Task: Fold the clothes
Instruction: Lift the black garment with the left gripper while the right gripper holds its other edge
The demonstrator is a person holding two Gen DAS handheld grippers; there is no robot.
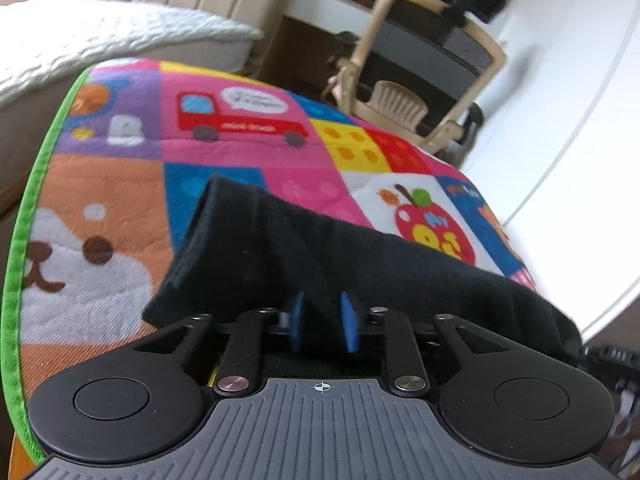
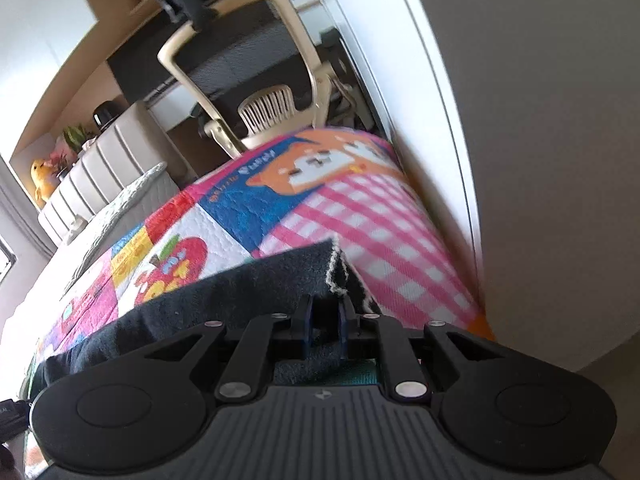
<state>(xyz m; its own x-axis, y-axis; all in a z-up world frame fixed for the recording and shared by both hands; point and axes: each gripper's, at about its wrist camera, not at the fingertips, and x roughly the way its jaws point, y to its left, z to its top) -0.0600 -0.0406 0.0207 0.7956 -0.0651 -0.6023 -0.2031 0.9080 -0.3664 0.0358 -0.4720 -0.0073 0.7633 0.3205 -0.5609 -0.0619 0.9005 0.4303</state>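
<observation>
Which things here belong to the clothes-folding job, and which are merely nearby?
Job: black garment; left gripper and right gripper, both shut on it; colourful play mat beneath.
Nearby: office chair; white quilt; yellow plush toy.

On the colourful play mat (image 1: 224,168), a red truck (image 1: 240,120) is carrying small white lettering along its side that seems to be reading "mini truck", though blur is leaving it uncertain. At twelve o'clock from the truck a white speech bubble (image 1: 255,100) is showing tiny writing too small to make out. At four o'clock from the truck, a red apple (image 1: 434,228) is displaying a blue "My" over yellow letters that are staying illegible.
</observation>
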